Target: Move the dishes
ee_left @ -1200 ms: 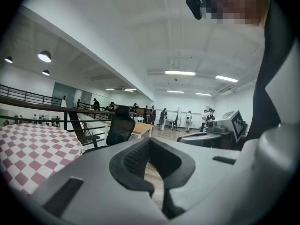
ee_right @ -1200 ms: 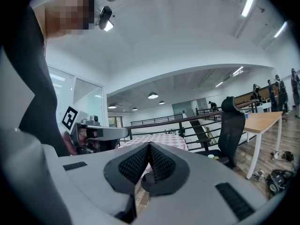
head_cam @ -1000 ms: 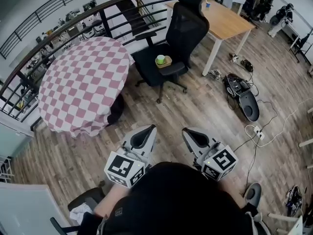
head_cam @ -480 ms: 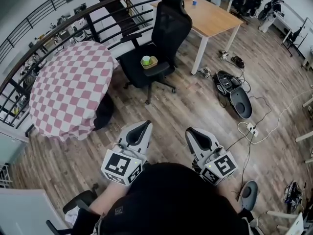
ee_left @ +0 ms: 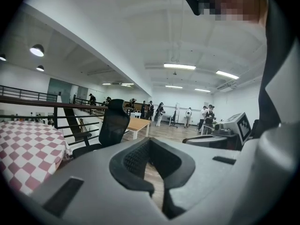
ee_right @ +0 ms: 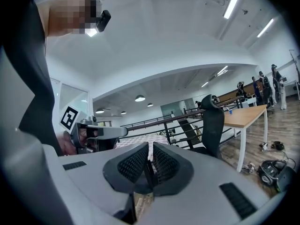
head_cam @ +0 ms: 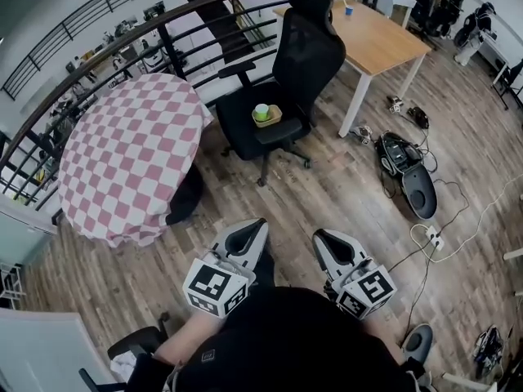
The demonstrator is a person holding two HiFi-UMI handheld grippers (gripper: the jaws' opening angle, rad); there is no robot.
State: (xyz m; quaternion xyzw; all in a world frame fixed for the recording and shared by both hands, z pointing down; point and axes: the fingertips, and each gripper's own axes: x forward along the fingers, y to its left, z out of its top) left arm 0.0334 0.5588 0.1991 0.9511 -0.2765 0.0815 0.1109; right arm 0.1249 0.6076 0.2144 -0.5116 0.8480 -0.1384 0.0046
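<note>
Wood-plank floor [head_cam: 327, 190] below you; closest in, your left gripper [head_cam: 255, 227] and right gripper [head_cam: 324, 237] sit side by side in front of you, apart from each other, each with its jaws drawn together and nothing between them; both well short of the dishes; further out, black office chair [head_cam: 309, 51]; on its seat, green cup [head_cam: 261, 111] in a small yellow dish [head_cam: 272, 120]; left of the chair, round desk [head_cam: 131, 149] under a pink-checked cloth; behind the chair, wooden desk [head_cam: 384, 35] carrying a small blue cup [head_cam: 349, 10]; curved railing [head_cam: 159, 24] beyond.
</note>
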